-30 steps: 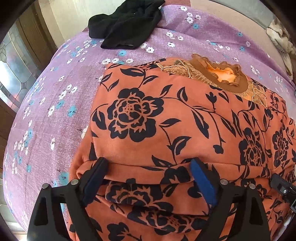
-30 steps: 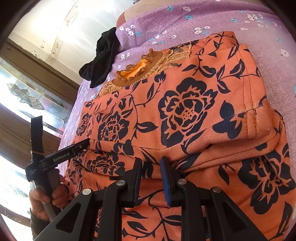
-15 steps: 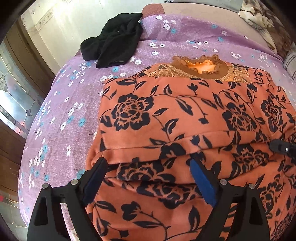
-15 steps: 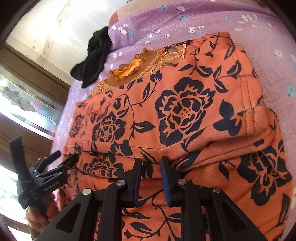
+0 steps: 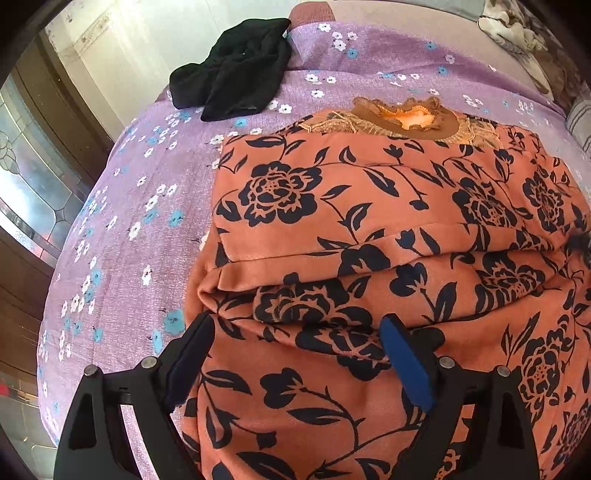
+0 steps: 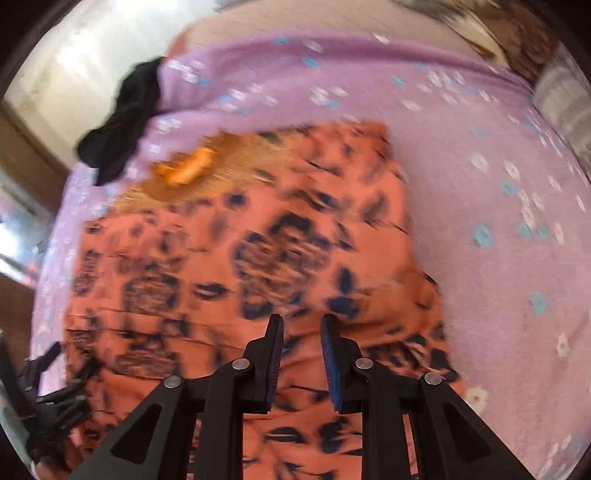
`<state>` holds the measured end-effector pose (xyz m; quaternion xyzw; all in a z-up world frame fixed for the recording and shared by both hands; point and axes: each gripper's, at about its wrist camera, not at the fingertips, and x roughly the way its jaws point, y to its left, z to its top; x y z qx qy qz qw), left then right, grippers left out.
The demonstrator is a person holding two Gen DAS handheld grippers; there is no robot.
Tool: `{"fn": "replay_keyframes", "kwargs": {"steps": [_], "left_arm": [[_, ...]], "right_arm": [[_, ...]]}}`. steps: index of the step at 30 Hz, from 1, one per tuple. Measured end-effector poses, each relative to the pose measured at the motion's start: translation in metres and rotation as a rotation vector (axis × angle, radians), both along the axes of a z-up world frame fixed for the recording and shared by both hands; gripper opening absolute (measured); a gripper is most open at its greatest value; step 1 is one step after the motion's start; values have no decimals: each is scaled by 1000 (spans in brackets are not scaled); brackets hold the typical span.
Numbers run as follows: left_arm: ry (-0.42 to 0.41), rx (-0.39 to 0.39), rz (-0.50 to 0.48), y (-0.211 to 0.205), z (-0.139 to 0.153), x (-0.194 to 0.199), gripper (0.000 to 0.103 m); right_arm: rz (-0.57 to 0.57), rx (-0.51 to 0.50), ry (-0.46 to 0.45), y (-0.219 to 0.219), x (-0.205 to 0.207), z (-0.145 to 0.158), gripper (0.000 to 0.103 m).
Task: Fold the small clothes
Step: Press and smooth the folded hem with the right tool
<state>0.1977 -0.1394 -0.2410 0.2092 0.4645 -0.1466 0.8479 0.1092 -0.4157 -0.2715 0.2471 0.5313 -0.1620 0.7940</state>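
An orange garment with a black flower print [image 5: 369, 221] lies partly folded on the purple flowered bedsheet [image 5: 140, 192], its brown embroidered neckline [image 5: 406, 118] at the far end. My left gripper [image 5: 295, 354] is open, its jaws wide apart above the garment's near fold, holding nothing. In the blurred right wrist view the garment [image 6: 258, 258] fills the middle. My right gripper [image 6: 302, 354] hovers over its near part with a narrow gap between the jaws and no cloth between them. The left gripper [image 6: 55, 387] shows at that view's lower left edge.
A black garment [image 5: 232, 81] lies crumpled at the far left of the bed, also in the right wrist view [image 6: 122, 122]. A wooden door with patterned glass [image 5: 33, 177] stands to the left. Pillows [image 5: 517, 33] lie at the far right.
Both grippers have pulled back from the garment, so more of the bed shows. The right gripper's jaws have opened slightly and its view is motion-blurred. The left gripper stayed open.
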Motion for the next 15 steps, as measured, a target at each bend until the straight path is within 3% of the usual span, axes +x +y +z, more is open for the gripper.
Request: {"fn": "replay_keyframes", "kwargs": {"steps": [2, 7, 11, 15], "left_arm": [[2, -15, 11, 4, 3, 0, 92], [-9, -45, 31, 12, 10, 0, 92], [-17, -74, 47, 17, 15, 2, 92], [-8, -90, 68, 22, 16, 9, 92]], "right_arm": [[-10, -3, -60, -1, -8, 0, 25], [19, -89, 7, 10, 6, 19, 24], [53, -163, -42, 30, 35, 40, 24], [49, -191, -45, 42, 59, 40, 24]]}}
